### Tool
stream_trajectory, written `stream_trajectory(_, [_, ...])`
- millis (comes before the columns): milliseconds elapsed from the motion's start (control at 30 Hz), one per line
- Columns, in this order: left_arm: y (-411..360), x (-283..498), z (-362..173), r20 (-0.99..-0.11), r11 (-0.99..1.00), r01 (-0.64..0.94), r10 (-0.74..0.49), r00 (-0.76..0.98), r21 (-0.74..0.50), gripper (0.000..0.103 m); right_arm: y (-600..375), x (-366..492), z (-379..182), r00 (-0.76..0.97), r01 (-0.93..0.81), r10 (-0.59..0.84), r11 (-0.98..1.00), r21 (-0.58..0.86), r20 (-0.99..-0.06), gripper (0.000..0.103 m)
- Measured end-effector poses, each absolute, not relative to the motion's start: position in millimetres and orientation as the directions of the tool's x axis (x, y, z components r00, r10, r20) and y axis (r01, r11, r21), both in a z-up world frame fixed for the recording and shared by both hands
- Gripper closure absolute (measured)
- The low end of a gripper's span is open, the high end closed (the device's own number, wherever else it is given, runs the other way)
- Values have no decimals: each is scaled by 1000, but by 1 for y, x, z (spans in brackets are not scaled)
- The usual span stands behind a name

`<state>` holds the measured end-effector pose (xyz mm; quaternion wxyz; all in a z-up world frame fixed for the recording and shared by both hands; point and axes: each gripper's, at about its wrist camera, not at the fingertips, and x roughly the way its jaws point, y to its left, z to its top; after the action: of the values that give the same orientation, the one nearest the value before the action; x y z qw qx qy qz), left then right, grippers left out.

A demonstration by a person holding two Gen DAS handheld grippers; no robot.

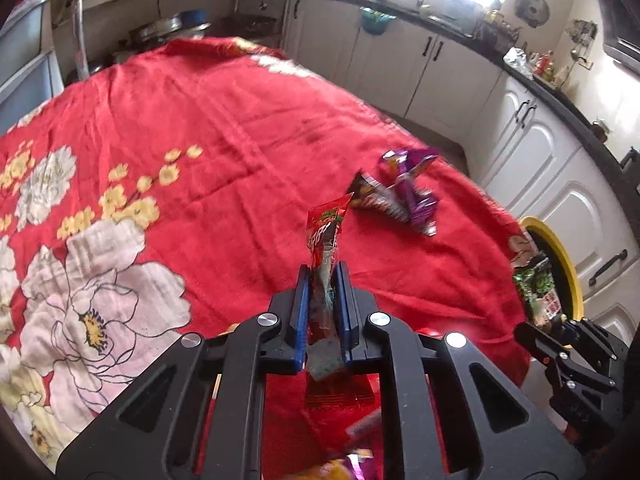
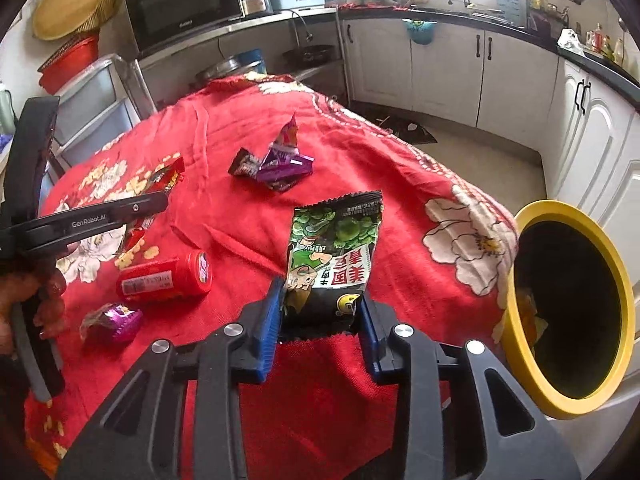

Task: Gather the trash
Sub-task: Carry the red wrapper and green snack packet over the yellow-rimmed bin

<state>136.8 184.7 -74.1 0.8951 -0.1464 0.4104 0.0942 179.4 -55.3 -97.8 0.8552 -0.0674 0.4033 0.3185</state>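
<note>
My left gripper (image 1: 323, 280) is shut on a red snack wrapper (image 1: 326, 232) and holds it upright above the red floral tablecloth (image 1: 192, 120). My right gripper (image 2: 322, 300) is shut on a green and black snack bag (image 2: 334, 252), held above the table near the yellow-rimmed trash bin (image 2: 576, 300). The bin also shows at the right edge of the left wrist view (image 1: 560, 256). Purple and dark wrappers (image 2: 276, 160) lie together mid-table, also in the left wrist view (image 1: 404, 188). A red jar (image 2: 166, 278) lies on its side, with a pink foil wrapper (image 2: 116, 322) near it.
White kitchen cabinets (image 2: 480, 68) with a black counter run along the back and right. A microwave (image 2: 184, 8) stands on a shelf at the back left. A dark mat (image 2: 412, 128) lies on the floor beyond the table. Some trash lies inside the bin.
</note>
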Motion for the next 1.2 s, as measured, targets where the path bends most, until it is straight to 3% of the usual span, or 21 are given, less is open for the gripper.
stream_trajectory(1200, [63, 177, -15, -668, 984, -22, -103, 737, -177, 95, -172, 188, -50, 642, -409, 423, 894, 181, -640, 70])
